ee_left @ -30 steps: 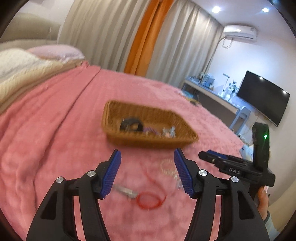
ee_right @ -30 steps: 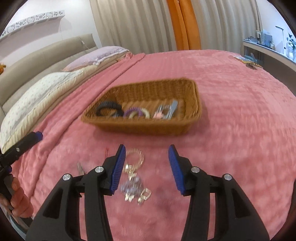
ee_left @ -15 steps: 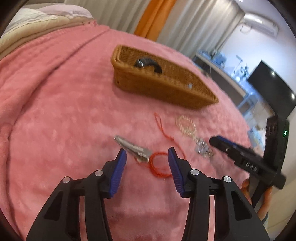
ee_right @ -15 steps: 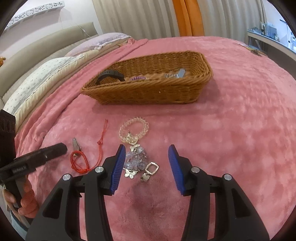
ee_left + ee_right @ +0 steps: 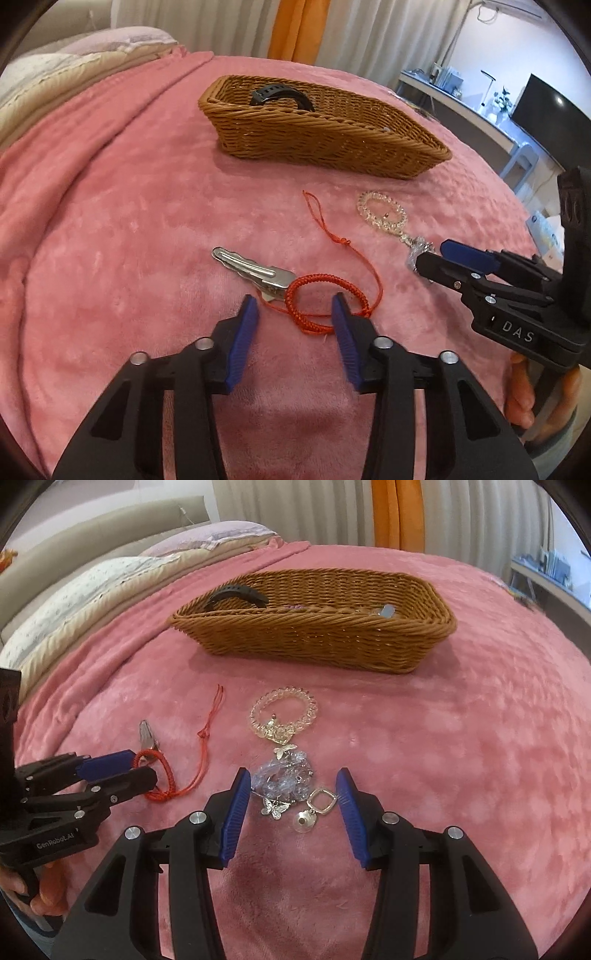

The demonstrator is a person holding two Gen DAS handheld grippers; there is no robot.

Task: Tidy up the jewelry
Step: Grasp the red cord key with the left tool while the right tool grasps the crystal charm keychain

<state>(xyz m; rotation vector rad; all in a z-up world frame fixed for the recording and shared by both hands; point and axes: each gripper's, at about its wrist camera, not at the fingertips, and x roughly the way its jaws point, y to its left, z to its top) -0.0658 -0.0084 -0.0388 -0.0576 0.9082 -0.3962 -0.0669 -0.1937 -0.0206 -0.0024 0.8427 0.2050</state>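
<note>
A red braided cord bracelet (image 5: 325, 299) lies on the pink blanket beside a silver hair clip (image 5: 255, 271). My left gripper (image 5: 294, 306) is open, low over the blanket, its blue pads on either side of the red loop. A clear bead bracelet (image 5: 283, 710) lies farther out, with a pile of butterfly charms and small pieces (image 5: 286, 786) in front of it. My right gripper (image 5: 293, 786) is open, its pads on either side of that pile. A wicker basket (image 5: 314, 642) behind holds a black band (image 5: 236, 592) and other pieces.
The pink blanket (image 5: 110, 221) covers the bed. Pillows and a cream quilt (image 5: 74, 590) lie at the left. Curtains hang behind the bed. A desk and a dark TV screen (image 5: 546, 110) stand at the right. Each gripper shows in the other's view.
Both grippers have come down and forward toward the blanket. The left one now straddles the red bracelet; the right one now straddles the charm pile. Both have narrowed a little.
</note>
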